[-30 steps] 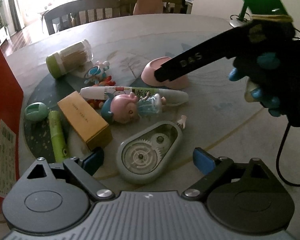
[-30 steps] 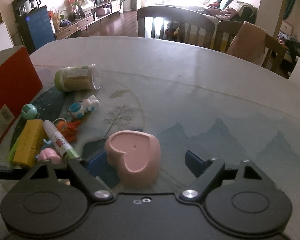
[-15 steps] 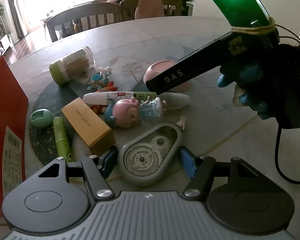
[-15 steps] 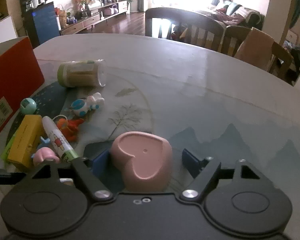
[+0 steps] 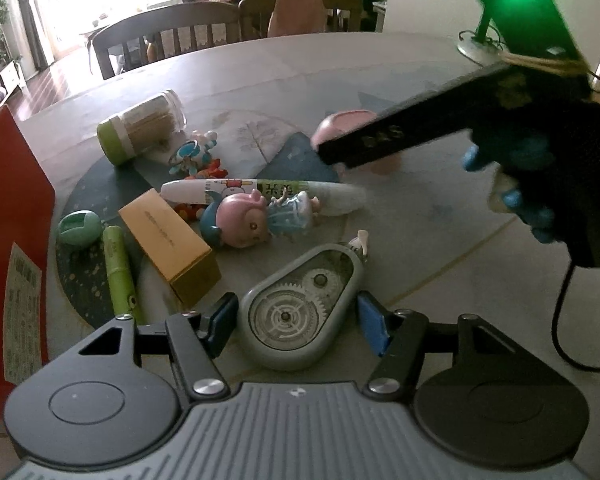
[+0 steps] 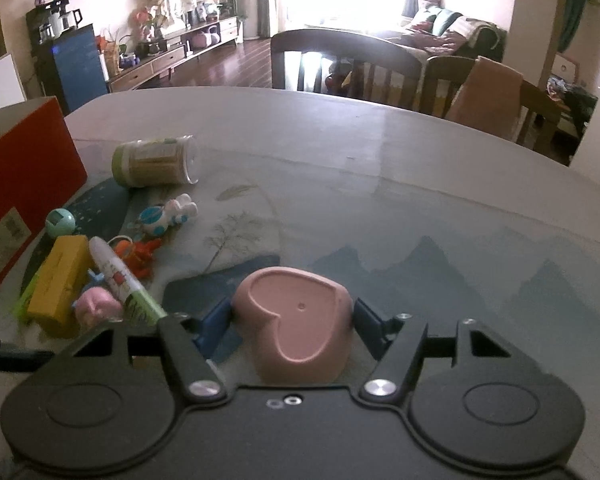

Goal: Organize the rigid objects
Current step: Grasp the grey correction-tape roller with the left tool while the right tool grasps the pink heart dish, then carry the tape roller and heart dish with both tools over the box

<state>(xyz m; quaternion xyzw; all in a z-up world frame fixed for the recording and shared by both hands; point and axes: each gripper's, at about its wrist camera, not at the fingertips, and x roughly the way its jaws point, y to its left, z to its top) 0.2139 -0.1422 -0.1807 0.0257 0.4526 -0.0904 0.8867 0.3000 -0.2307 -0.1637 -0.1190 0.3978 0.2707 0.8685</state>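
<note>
A grey correction-tape dispenser (image 5: pixel 300 312) with clear gears lies flat on the table, between the blue pads of my left gripper (image 5: pixel 296 318). Those jaws are closing and both pads touch its sides. In the right wrist view a pink heart-shaped dish (image 6: pixel 296 320) sits upside down on the table. My right gripper (image 6: pixel 294 322) straddles it, its jaws closing with the pads against the dish's two sides. From the left wrist view the dish (image 5: pixel 340 128) is partly hidden by the right gripper's black finger (image 5: pixel 380 140).
A red box (image 5: pixel 4 220) stands at the left. Beside it lie a toothpick jar (image 5: pixel 140 132), a yellow box (image 5: pixel 168 236), a pig doll (image 5: pixel 252 220), a marker (image 5: pixel 260 194), a green tube (image 5: pixel 118 272) and small toys. Chairs (image 6: pixel 340 60) line the far edge.
Both pairs of jaws have narrowed: the left onto the tape dispenser, the right onto the pink heart dish. Each gripper has edged forward over its object.
</note>
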